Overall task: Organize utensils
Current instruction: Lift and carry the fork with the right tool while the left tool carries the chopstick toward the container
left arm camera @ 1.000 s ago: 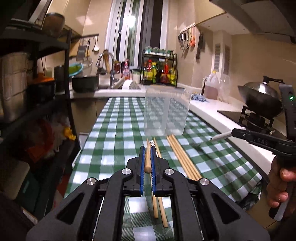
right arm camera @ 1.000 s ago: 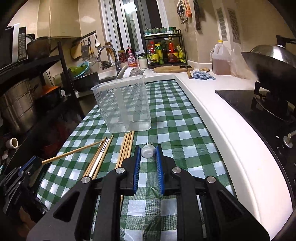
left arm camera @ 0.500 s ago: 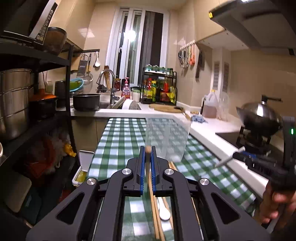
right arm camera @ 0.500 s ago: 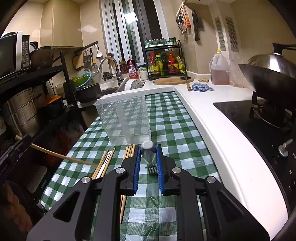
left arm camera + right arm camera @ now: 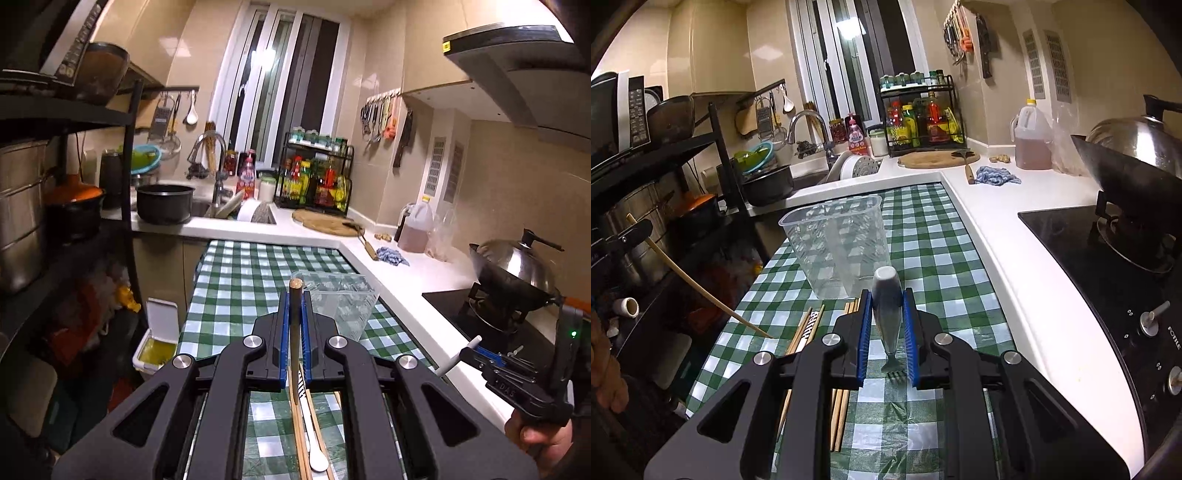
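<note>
At far left of the right wrist view, the left tongs are clamped on a single wooden chopstick, which slants down with its tip just above the green checked tablecloth on the table. In the left wrist view that chopstick stands pinched between the blue pads, and below it a white spoon lies on the cloth among other loose chopsticks. The clear plastic utensil holder stands upright on the cloth just beyond those chopsticks, empty as far as can be seen. To its right the right tongs are clamped on the white handle of a fork, tines hanging down above the cloth. Farther right sits a wok on the black hob.
</note>
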`<action>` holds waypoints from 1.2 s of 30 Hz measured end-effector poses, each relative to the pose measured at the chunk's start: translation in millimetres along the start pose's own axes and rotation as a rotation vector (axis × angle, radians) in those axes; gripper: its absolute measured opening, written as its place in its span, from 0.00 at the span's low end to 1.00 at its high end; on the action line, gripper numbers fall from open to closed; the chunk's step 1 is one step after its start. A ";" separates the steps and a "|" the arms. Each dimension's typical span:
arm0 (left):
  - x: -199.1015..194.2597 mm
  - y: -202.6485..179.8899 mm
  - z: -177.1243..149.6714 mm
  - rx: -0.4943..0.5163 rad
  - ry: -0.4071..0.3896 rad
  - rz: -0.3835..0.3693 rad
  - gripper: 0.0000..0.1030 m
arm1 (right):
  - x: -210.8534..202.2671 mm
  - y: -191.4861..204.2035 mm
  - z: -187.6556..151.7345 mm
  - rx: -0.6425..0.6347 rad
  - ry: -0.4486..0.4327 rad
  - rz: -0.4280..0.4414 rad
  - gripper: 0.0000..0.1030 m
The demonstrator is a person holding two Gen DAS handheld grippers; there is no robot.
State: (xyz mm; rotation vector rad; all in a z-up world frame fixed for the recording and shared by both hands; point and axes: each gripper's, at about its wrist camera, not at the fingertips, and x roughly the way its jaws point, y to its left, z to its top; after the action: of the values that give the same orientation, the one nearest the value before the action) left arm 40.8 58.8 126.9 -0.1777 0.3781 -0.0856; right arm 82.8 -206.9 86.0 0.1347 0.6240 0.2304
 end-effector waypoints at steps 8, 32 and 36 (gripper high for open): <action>20.4 13.3 36.4 -0.049 0.099 -0.024 0.06 | 9.5 1.2 40.0 0.019 0.060 0.007 0.16; 128.3 19.8 122.2 -0.124 0.039 -0.174 0.06 | 76.2 51.0 195.7 -0.041 -0.043 0.115 0.16; 149.6 23.2 107.3 -0.122 0.076 -0.168 0.06 | 110.1 43.4 176.6 -0.014 -0.003 0.117 0.16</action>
State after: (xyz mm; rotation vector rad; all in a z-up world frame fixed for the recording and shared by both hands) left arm 220.6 80.9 166.9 -0.3270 0.4437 -0.2355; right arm 266.6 -146.9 174.4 0.1580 0.6125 0.3478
